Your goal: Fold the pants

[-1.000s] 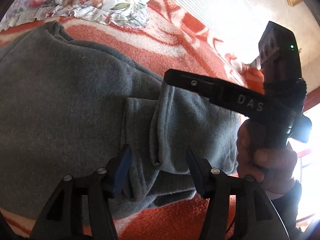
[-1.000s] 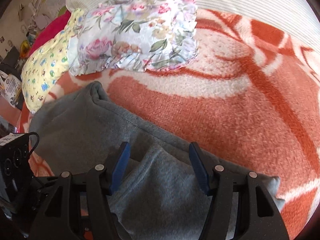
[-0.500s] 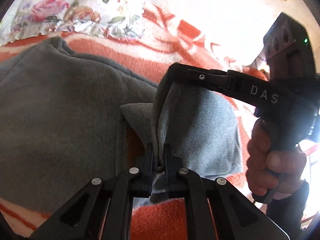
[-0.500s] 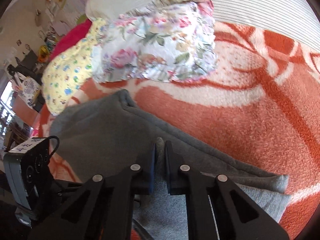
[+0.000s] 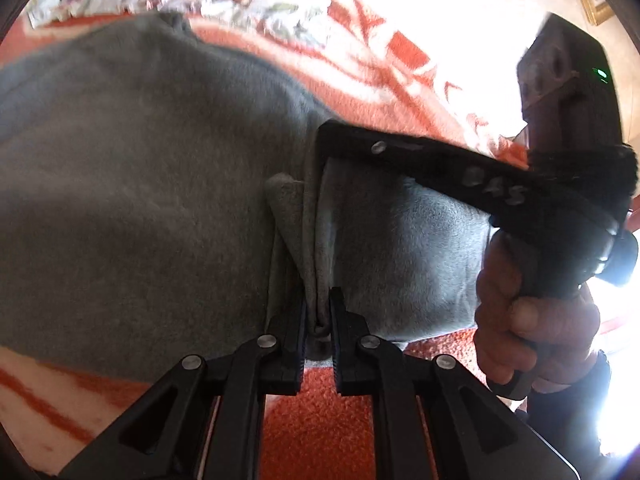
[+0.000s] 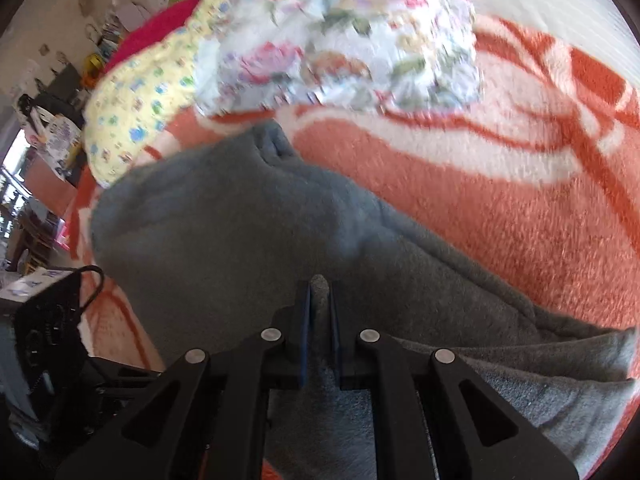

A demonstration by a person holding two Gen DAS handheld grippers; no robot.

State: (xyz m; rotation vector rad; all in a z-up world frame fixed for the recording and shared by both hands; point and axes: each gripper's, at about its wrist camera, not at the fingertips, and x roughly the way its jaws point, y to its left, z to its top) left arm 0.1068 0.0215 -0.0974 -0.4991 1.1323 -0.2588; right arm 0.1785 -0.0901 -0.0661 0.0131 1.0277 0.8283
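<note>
Pinching one bunched end of the grey fleece pants (image 5: 132,208), the left gripper (image 5: 318,330) and right gripper (image 6: 319,318) are both clamping cloth while the garment's length is stretching ahead across the orange blanket (image 6: 500,208) toward the floral pillow (image 6: 344,56).

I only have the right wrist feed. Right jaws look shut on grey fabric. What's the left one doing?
Observer: The left gripper is shut too, pinching a bunched fold of the grey pants.
Operator: Is my right gripper visible from there?
Observer: Yes, the right gripper meets the same fabric ridge, farther up it from the left one.
Operator: Anything under the left jaws?
Observer: The orange blanket shows directly below them, past the pants' edge.
</note>
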